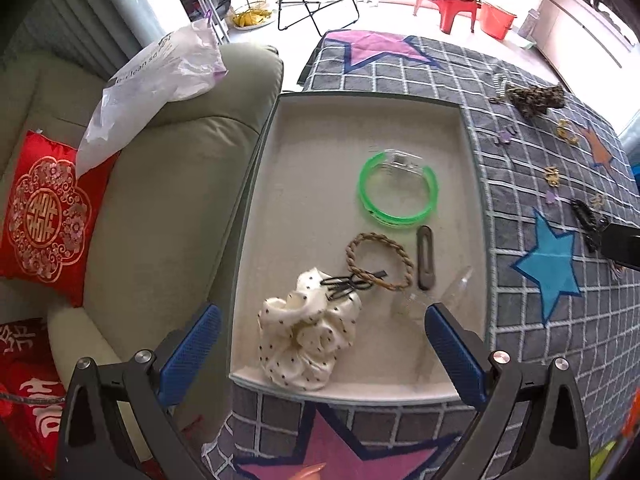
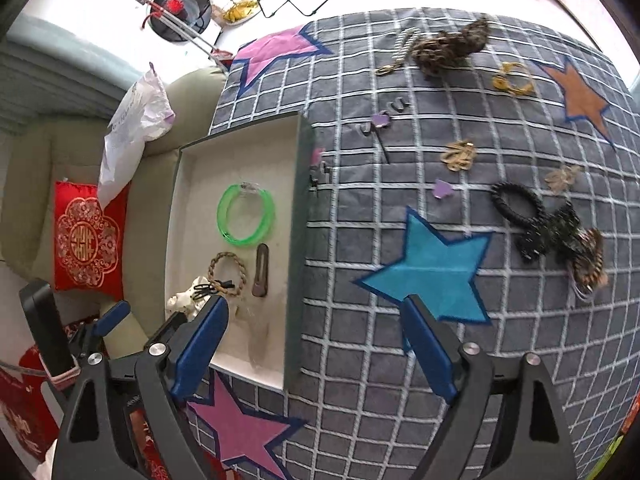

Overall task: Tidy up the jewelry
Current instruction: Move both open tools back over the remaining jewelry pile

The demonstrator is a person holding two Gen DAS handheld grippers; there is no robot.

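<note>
Left wrist view, left tongs [image 1: 322,344]: spread wide and empty, hanging over the near end of the tray [image 1: 474,184].
Left wrist view, tray contents: green bangle [image 1: 397,191] near the middle; braided band [image 1: 380,262] just beside a brown hair clip [image 1: 425,257]; dotted cream scrunchie [image 1: 308,338] at the near rim, with a small black clip [image 1: 347,282] on its far edge. A clear item lies by the right blade; what it is cannot be told.
Left wrist view, reason for layout: sorted pieces are gathered in one shallow tray, probably so that they stay together and visible.
Right wrist view, right tongs [image 2: 316,338]: spread, nothing between the blades, over the quilted worktop [image 2: 400,400] just beside the tray.
Right wrist view, unsorted pieces: black scrunchie [image 2: 520,208], gold ornaments [image 2: 460,156], a leopard-print scrunchie [image 2: 452,50], and purple studs [image 2: 442,189] lie scattered, well apart from the tray.
Right wrist view, judgement: sorting is partly done; the empty right tongs seem free to fetch another loose piece.
</note>
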